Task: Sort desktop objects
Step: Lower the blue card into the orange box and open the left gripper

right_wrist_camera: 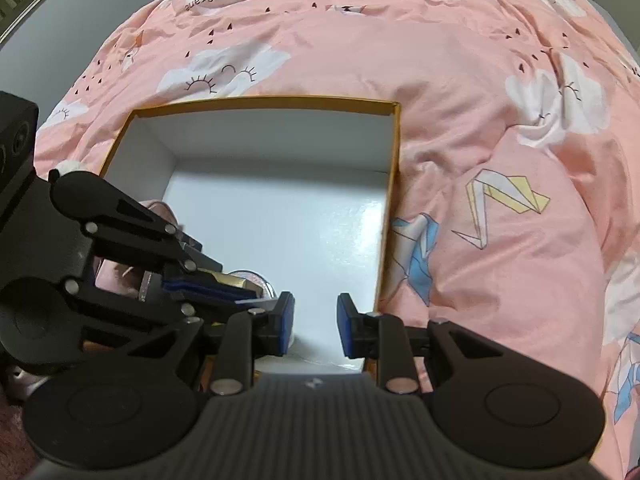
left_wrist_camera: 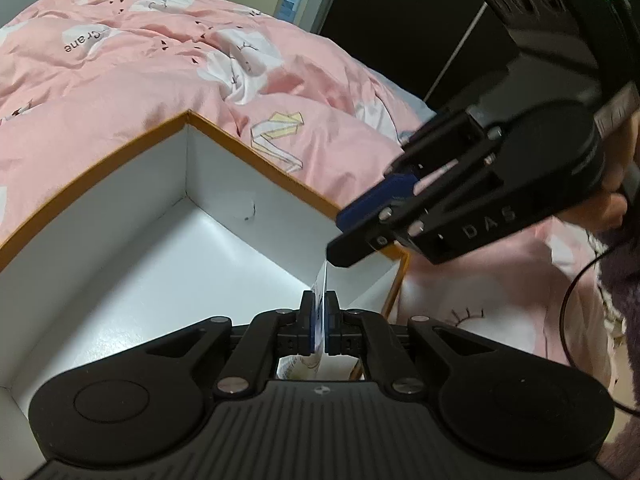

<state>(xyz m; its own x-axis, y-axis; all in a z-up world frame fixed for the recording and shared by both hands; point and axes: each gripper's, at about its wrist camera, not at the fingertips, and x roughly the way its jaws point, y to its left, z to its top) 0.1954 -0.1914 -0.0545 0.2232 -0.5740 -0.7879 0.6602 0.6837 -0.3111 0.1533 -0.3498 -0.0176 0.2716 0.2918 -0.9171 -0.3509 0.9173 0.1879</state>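
A white box with an orange rim (left_wrist_camera: pixel 260 159) (right_wrist_camera: pixel 260 102) lies open on a pink duvet. My left gripper (left_wrist_camera: pixel 319 300) is shut on a thin white card (left_wrist_camera: pixel 323 280) held edge-on over the box's near right corner. From the right wrist view the left gripper (right_wrist_camera: pixel 258 298) comes in from the left, low over the box floor. My right gripper (right_wrist_camera: pixel 316 308) stands open over the box's near edge, with nothing between its blue pads (right_wrist_camera: pixel 286 324). In the left wrist view the right gripper (left_wrist_camera: pixel 344 236) hangs just above the card's top. A gold-coloured item (right_wrist_camera: pixel 230 280) lies in the box, partly hidden.
The pink duvet (left_wrist_camera: pixel 120 80) (right_wrist_camera: pixel 480 160) with cloud and paper-crane prints surrounds the box. A hand (left_wrist_camera: pixel 612 200) in a fuzzy purple sleeve (left_wrist_camera: pixel 624 280) holds the right gripper, and a black cable (left_wrist_camera: pixel 566 320) loops below it. A white printed thing (left_wrist_camera: pixel 304 368) shows under the left gripper.
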